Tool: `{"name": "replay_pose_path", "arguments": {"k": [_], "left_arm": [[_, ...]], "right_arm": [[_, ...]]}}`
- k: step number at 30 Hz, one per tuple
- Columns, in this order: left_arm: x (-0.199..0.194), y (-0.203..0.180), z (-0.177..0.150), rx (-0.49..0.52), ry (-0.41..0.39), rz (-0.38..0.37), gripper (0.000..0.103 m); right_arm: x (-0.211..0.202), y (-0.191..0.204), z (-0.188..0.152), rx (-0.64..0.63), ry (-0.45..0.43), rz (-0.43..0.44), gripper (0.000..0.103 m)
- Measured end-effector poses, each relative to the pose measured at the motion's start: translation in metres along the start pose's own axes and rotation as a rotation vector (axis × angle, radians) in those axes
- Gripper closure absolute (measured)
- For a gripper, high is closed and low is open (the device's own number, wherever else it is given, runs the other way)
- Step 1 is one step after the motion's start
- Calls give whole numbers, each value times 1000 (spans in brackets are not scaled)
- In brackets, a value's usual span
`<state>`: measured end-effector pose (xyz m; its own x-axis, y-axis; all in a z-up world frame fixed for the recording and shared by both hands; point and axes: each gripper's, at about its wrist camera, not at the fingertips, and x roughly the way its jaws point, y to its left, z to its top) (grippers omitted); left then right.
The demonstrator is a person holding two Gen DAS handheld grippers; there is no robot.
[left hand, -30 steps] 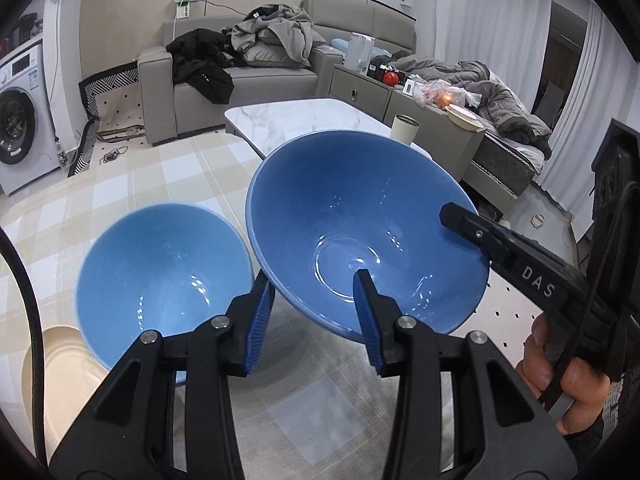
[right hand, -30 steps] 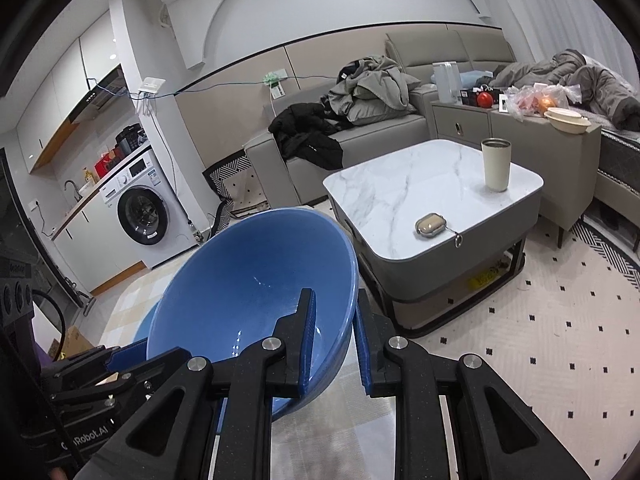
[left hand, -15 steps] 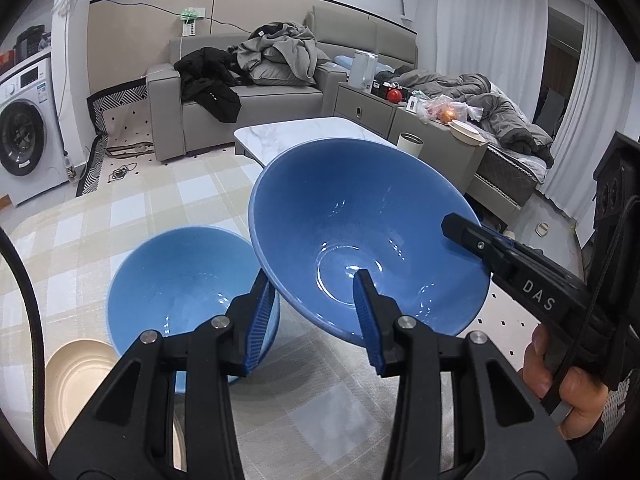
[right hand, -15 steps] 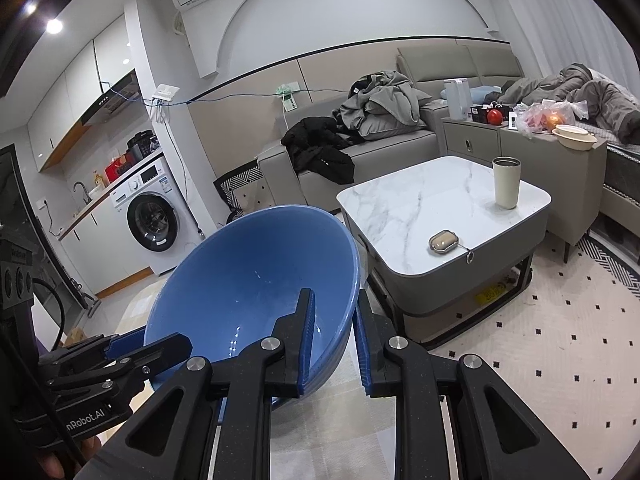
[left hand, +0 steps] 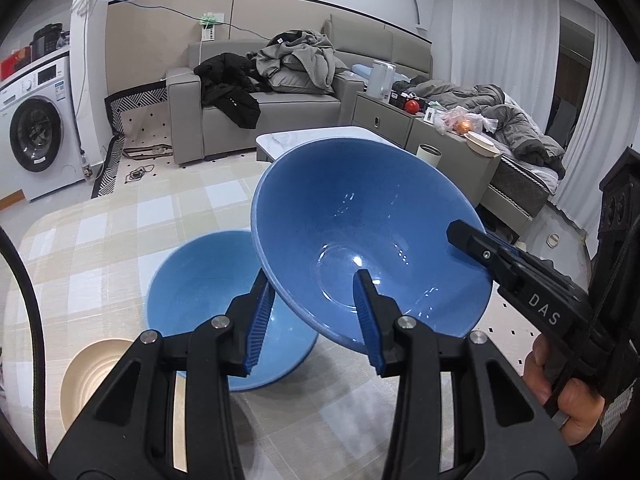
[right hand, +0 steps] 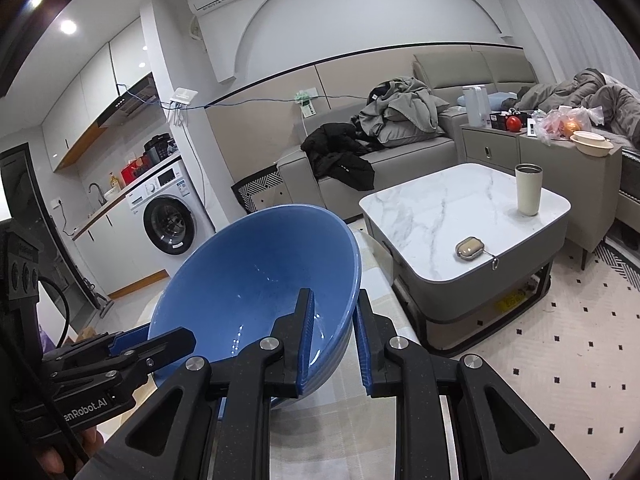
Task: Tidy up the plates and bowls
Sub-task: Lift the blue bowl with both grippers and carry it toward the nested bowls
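Note:
A large blue bowl hangs tilted above the table, held from two sides. My left gripper is shut on its near wall, one finger under the bowl and one inside. My right gripper is shut on the opposite rim of this blue bowl, with the inner pad in the bowl and the outer pad behind it. The right gripper also shows in the left wrist view, the left gripper in the right wrist view. A second blue bowl rests on the table, partly under the held one.
A cream ribbed dish sits at the near left of the checked tablecloth. Beyond the table stand a marble coffee table with a tumbler and a small case, a sofa with clothes and a washing machine.
Both grippers have carried the held bowl upward and sideways, so it overlaps the resting blue bowl more than before. Neither grip has changed.

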<state>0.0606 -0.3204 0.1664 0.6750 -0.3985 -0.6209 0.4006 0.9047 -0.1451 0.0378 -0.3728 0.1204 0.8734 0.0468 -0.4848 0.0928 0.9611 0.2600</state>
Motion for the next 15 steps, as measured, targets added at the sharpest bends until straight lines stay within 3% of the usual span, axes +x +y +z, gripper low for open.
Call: {"name": "replay_pose_path", "arguments": {"k": [15], "left_arm": [[-3, 40, -3, -36, -3, 50, 65]], "right_arm": [[18, 30, -10, -30, 11, 50, 82]]}}
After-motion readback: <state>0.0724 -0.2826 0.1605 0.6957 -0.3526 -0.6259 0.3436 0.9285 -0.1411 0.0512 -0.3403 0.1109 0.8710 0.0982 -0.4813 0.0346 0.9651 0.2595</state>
